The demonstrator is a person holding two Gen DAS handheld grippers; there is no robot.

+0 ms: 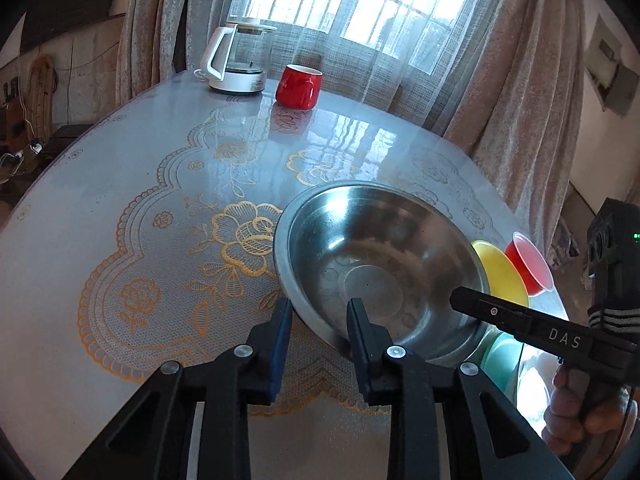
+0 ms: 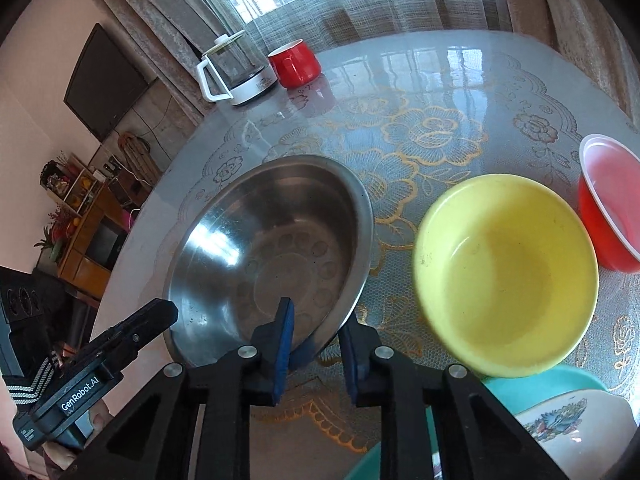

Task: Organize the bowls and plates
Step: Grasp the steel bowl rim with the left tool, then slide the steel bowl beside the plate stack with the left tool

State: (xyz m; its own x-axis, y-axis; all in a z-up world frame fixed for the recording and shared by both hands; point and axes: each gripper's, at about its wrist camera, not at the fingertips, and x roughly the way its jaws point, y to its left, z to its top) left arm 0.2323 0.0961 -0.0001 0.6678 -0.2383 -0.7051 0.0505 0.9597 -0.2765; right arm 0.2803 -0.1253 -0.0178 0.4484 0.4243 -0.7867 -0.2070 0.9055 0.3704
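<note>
Steel bowl (image 1: pixel 380 264) sits on the glossy desk (image 1: pixel 160 184), just left of a yellow bowl (image 2: pixel 506 276), with a red plastic bowl (image 2: pixel 612 204) beyond that. Both grippers straddle its near rim. The left gripper (image 1: pixel 320 312) has one finger inside the bowl and one outside, narrowed around the rim, though whether the pads truly press the metal cannot be told from its own view. The right gripper (image 2: pixel 316 320) looks closed on the rim at the other side, its pads against the thin wall.

Risks, as I judge them: the steel is thin, smooth and curved, so a pinch at the lip could slide off once the bowl is lifted. Two grips on the near edge alone would let the far side sag and tip. If the two hands rise unevenly the bowl may twist out of one grip. Swinging right could knock the yellow bowl into the red one. A teal dish (image 2: pixel 560 380) and a patterned white bowl (image 2: pixel 576 428) lie close below the right gripper and could be struck.

Readable writing: "DAS" on the right gripper's body in the left view, and "GenRobot.AI" on the left gripper's body in the right view.
</note>
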